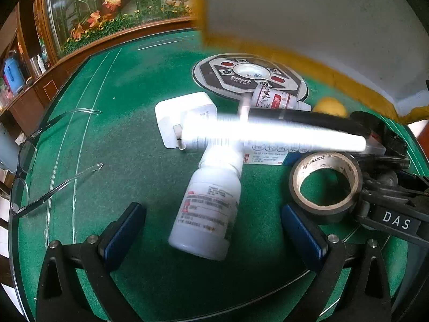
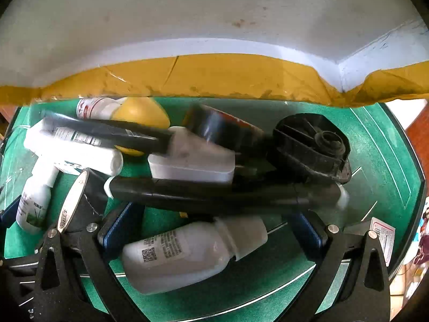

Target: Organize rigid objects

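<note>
Clutter covered the green felt table, and both grippers stood over it with their jaws spread wide, gripping nothing.

From the left wrist view, the left gripper straddled a white medicine bottle that lay on its side between the blue pads without touching either. At 2 o'clock from that bottle sat a roll of black tape, just beside the right-hand finger. At 12 o'clock a long white tube lay across the bottle's cap, glaring in the light, with a white plug adapter at 11 o'clock and a round dark disc farther off. A small red-labelled bottle and a yellow ball lay at 1 o'clock. A pair of glasses rested well apart at 9 o'clock. A white box with yellow tape on its edge filled the 1 o'clock corner.

From the right wrist view, the right gripper framed another white bottle lying on its side between its fingers. At 12 o'clock from it a black tube lay crosswise, beyond it a white rectangular case, and at 1 o'clock a black ribbed knob. The white box loomed across the top.
</note>
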